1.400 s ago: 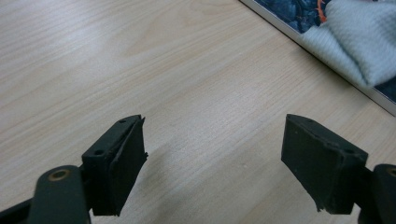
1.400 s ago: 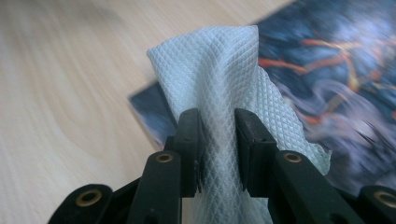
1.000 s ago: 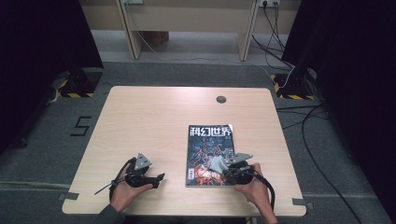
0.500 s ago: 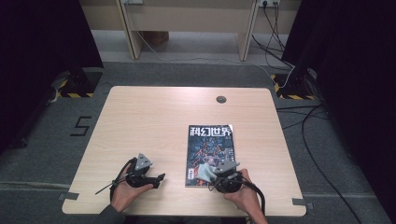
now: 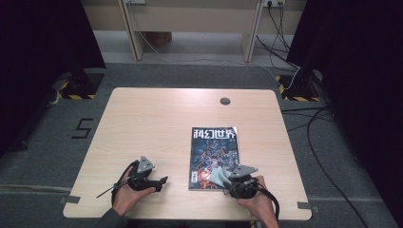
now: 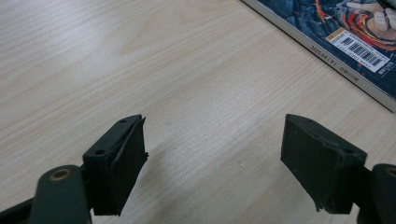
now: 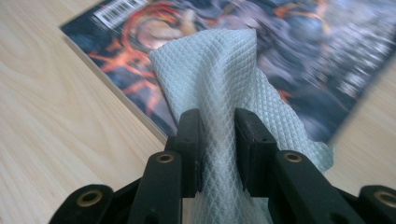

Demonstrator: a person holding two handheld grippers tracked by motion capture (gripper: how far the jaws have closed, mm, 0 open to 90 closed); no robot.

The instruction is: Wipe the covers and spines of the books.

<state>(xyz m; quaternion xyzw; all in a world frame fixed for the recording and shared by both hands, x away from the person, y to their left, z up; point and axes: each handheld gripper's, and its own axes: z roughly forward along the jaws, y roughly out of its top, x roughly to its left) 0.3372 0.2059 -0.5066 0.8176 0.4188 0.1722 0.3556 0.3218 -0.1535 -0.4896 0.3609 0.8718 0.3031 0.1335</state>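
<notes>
The right claw point(image 7: 218, 140) is clamped on a pale, quilted cloth point(image 7: 219, 70), the fabric bunched between its two black jaws and fanning out ahead of them. Pinching it at a gathered fold leaves a loose flap in front, which suits wiping: the free part can lie flat and drag over a surface while the jaws stay clear of it. In the high view that claw point(image 5: 227, 179) sits at the near right of the table point(image 5: 152, 123), over the near edge of a magazine point(image 5: 214, 156), and the cloth point(image 5: 217, 174) rests on the cover's near part. The work in hand looks like wiping the cover, with the near strip the part being treated and the far part, under the white title, not yet reached.

The magazine lies flat, cover up, right of the table's middle and square to the edges, so a stroke can run along its length.

The left claw point(image 6: 215, 163) stands wide apart with nothing between its jaws, low over bare wood. In the high view it point(image 5: 159, 182) rests at the near left, well apart from the magazine's left edge, probably parked there, free to steady the magazine if the cloth drags it.
</notes>
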